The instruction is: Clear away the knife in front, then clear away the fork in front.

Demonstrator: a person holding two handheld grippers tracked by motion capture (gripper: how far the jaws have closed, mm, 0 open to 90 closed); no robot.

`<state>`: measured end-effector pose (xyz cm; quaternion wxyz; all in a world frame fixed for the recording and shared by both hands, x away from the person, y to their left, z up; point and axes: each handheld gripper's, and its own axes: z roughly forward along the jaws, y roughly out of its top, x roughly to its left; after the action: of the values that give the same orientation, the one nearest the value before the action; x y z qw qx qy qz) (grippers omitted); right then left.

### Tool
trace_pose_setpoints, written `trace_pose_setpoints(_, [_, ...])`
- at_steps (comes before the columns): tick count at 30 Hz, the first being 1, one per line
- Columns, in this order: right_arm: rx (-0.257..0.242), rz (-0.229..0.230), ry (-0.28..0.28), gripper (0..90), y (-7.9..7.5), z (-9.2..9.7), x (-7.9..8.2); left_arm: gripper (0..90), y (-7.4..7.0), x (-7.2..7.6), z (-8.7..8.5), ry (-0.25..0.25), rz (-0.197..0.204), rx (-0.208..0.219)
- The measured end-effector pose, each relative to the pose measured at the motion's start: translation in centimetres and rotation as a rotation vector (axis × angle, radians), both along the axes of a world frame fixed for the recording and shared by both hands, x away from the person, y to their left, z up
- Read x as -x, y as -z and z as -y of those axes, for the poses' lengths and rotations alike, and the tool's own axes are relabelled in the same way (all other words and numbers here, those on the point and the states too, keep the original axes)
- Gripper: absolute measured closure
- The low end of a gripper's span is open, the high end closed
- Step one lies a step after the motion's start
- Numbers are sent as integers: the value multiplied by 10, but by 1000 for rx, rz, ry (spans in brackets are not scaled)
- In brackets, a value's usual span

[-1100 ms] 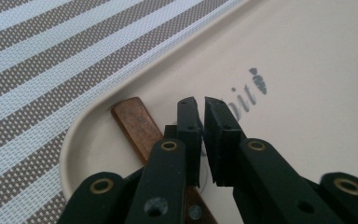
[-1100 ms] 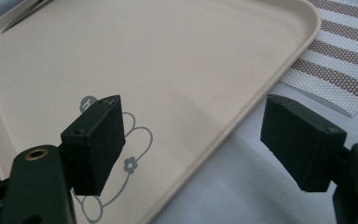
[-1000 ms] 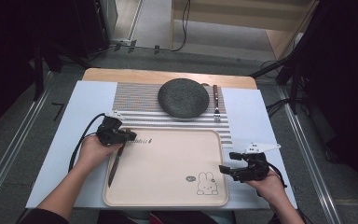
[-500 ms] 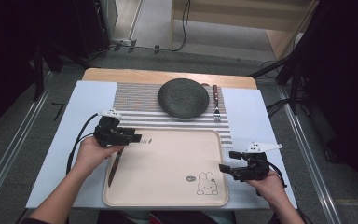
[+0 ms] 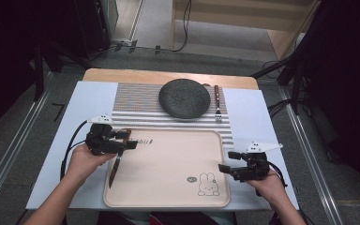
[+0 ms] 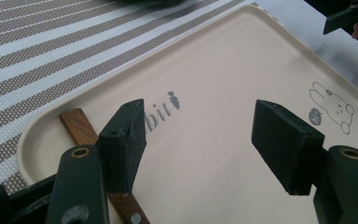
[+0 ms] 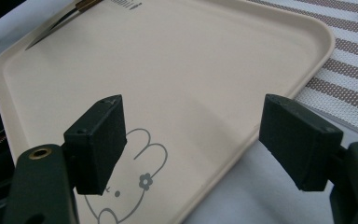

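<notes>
A knife with a wooden handle [image 5: 117, 161] lies along the left side of the beige tray [image 5: 168, 187], blade toward me. My left gripper [image 5: 130, 139] hovers open just above the handle's far end. In the left gripper view the handle [image 6: 81, 126] runs under the left jaw, and nothing sits between the jaws of the left gripper [image 6: 203, 135]. My right gripper [image 5: 226, 161] is open over the tray's right edge. In the right gripper view the right gripper [image 7: 196, 140] holds nothing above the bunny print [image 7: 140, 182], and the knife blade [image 7: 51, 32] shows far off.
A dark round plate [image 5: 184, 97] sits on a striped placemat [image 5: 136, 101] behind the tray, with a fork [image 5: 217, 105] to its right. All of it lies on a pale blue mat [image 5: 258, 122] on the wooden table. Dark stands and cables surround the table.
The left gripper has shifted slightly left and toward me, with its jaws turned to point right over the knife handle. The knife and the right gripper have stayed put.
</notes>
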<state>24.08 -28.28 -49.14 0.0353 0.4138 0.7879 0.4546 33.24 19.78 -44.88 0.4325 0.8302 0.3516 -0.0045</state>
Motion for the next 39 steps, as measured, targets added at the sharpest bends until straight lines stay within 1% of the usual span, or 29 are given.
trace_pose_setpoints(4, [-8,-5,-5,212,-1,-1,-1,357,0,7,-5,-4,4,-3])
trace_pose_setpoints(10, [9,-6,-9,213,0,-2,-2,357,0,15,-14,-12,0,13])
trace_pose_setpoints(12, [14,-3,-7,213,-1,-1,-5,357,0,16,-17,-19,5,17])
trace_pose_setpoints(14, [11,5,12,212,-3,1,-7,329,0,17,-19,-20,4,23])
trace_pose_setpoints(18, [11,13,40,205,-4,2,-11,325,1,19,-21,-23,2,35])
trace_pose_setpoints(22, [-4,15,97,205,-8,1,-17,321,2,20,-23,-24,2,37])
trace_pose_setpoints(23, [-5,14,102,205,-9,1,-18,301,2,20,-23,-27,3,37])
trace_pose_setpoints(24, [-9,14,109,205,-10,0,-20,297,2,20,-24,-29,0,41])
trace_pose_setpoints(27, [-10,17,124,208,-12,0,-25,296,3,21,-25,-34,10,43])
trace_pose_setpoints(30, [-6,24,148,209,-12,0,-29,278,4,21,-27,-36,4,46])
trace_pose_setpoints(32, [-14,4,152,209,-13,2,-34,268,4,21,-28,-37,-1,60])
trace_pose_setpoints(37, [-9,18,170,208,-16,1,-43,268,5,24,-28,-40,0,52])
trace_pose_setpoints(39, [-5,19,173,209,-17,0,-48,268,6,25,-28,-45,7,37])
